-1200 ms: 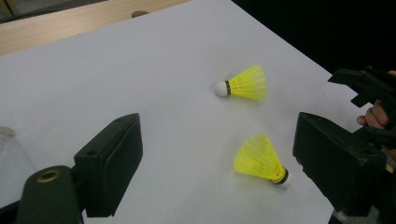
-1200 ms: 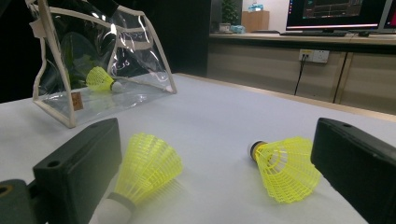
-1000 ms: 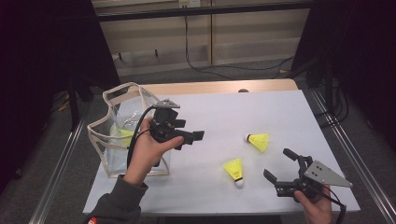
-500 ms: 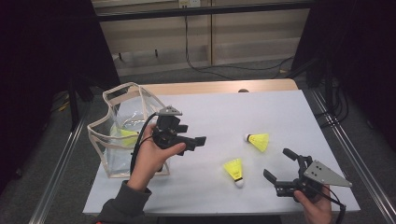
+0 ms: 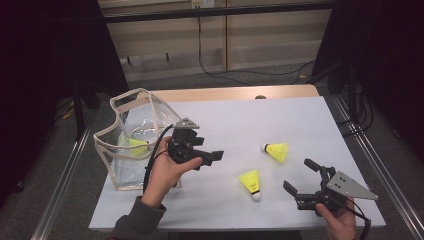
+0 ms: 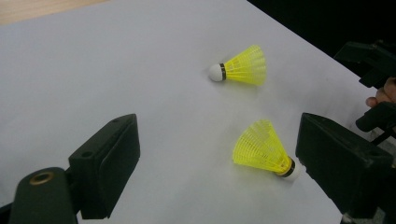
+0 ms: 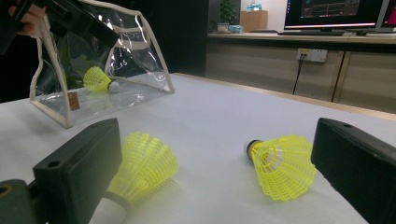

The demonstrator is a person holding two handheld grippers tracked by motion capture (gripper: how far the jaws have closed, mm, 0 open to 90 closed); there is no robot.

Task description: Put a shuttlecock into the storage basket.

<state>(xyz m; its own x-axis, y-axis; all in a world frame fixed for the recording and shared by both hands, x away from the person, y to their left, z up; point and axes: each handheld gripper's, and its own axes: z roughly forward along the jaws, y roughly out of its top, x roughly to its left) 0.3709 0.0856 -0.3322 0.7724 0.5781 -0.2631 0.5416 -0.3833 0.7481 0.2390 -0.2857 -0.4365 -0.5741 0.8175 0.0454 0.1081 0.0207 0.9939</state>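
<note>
A: Two shuttlecocks [image 5: 251, 181] [image 5: 276, 150] lie loose on the worktop [image 5: 235, 120], between left tongs [image 5: 215, 157] and right tongs [image 5: 300, 177].
B: Both tongs wide, empty. Feather-light, skirt crushable; the cork end looks safest.

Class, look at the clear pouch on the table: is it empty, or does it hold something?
Not empty. The clear pouch holds one yellow shuttlecock, visible through its transparent wall; two more shuttlecocks lie outside on the table.

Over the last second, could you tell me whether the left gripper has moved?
Yes. The left gripper has sunk toward the table and edged away from the clear bag, jaws open.
</note>
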